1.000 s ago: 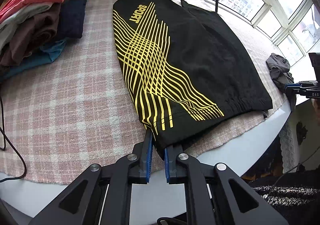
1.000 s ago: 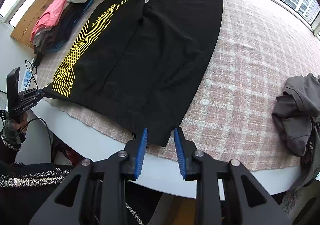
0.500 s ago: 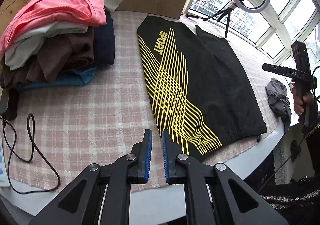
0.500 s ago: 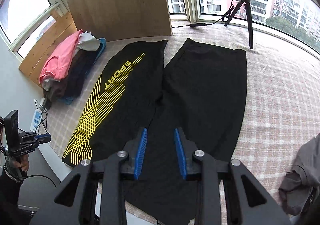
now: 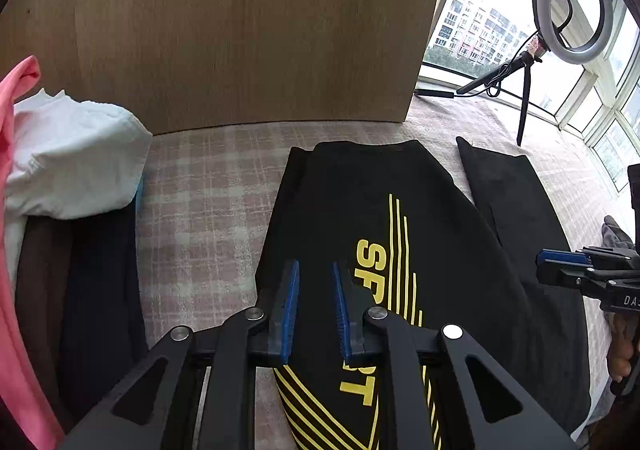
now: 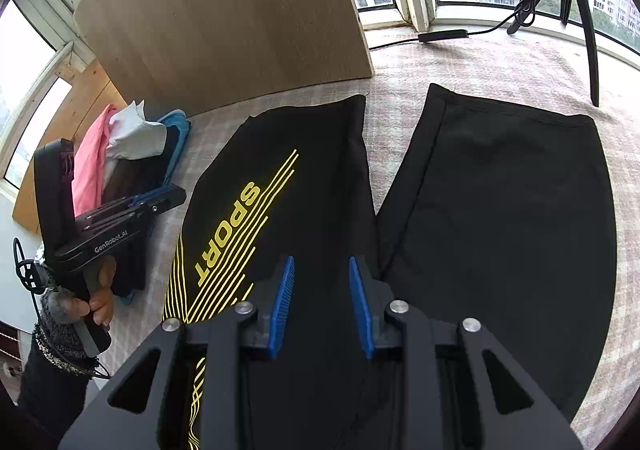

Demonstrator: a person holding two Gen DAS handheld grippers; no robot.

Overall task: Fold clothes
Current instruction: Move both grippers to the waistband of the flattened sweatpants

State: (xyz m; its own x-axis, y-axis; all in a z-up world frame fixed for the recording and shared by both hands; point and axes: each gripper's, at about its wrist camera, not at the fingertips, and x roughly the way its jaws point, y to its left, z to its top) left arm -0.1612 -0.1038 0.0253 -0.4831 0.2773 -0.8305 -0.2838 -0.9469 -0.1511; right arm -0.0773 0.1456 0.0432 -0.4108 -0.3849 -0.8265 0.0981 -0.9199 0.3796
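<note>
Black shorts (image 5: 360,202) with yellow stripes and the word SPORT lie flat on the pink checked cloth (image 5: 200,186), leg ends toward the far wooden board. They also show in the right wrist view (image 6: 320,186), with the plain black leg (image 6: 508,202) on the right. My left gripper (image 5: 314,270) is open and empty, above the printed leg near its outer edge. My right gripper (image 6: 321,266) is open and empty, above the inner edge of the printed leg, near the gap between the legs. The left gripper also shows at the left of the right wrist view (image 6: 160,200).
A stack of folded clothes (image 5: 68,154), pink and white on top, sits at the left. A wooden board (image 5: 240,30) stands behind the shorts. A ring light on a tripod (image 5: 568,6) stands at the back right, with a cable (image 6: 440,36). A grey garment (image 5: 616,230) lies at the right.
Both grippers have moved from the waistband at the table's near edge forward over the shorts toward the leg ends. The left gripper has let go of the waistband and its jaws have widened.
</note>
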